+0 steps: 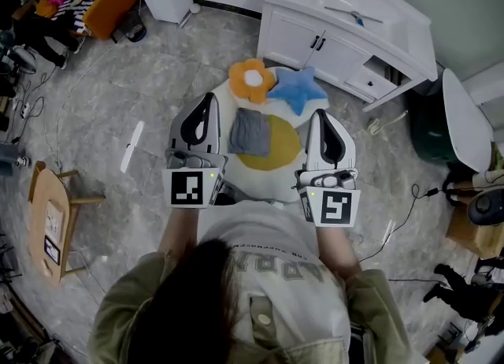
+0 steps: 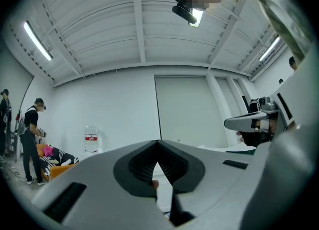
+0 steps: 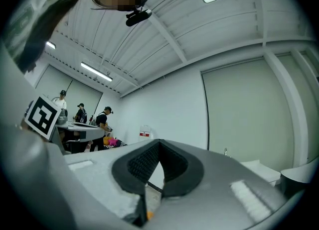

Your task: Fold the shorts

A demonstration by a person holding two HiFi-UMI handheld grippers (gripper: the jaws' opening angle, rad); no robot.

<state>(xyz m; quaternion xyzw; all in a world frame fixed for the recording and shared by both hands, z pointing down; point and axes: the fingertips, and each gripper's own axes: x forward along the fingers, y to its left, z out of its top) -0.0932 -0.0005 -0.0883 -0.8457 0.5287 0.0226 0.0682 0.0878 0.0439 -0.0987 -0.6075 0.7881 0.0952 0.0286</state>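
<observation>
The grey shorts (image 1: 250,131) lie folded into a small rectangle on a round white table (image 1: 260,185) with a yellow disc on its top. My left gripper (image 1: 208,98) hovers just left of the shorts, its jaws pressed together and empty. My right gripper (image 1: 320,113) hangs to the right of them, also shut with nothing in it. Both point forward, roughly level, clear of the cloth. In the left gripper view the left gripper (image 2: 158,142) shows only wall and ceiling beyond it. The right gripper (image 3: 159,142) likewise faces the room in the right gripper view.
An orange flower cushion (image 1: 252,79) and a blue star cushion (image 1: 299,89) sit at the table's far edge. Behind stands a white cabinet (image 1: 346,35). A wooden stool (image 1: 51,213) is at the left, a dark bin (image 1: 429,126) and cables at the right. People (image 2: 30,139) stand far off.
</observation>
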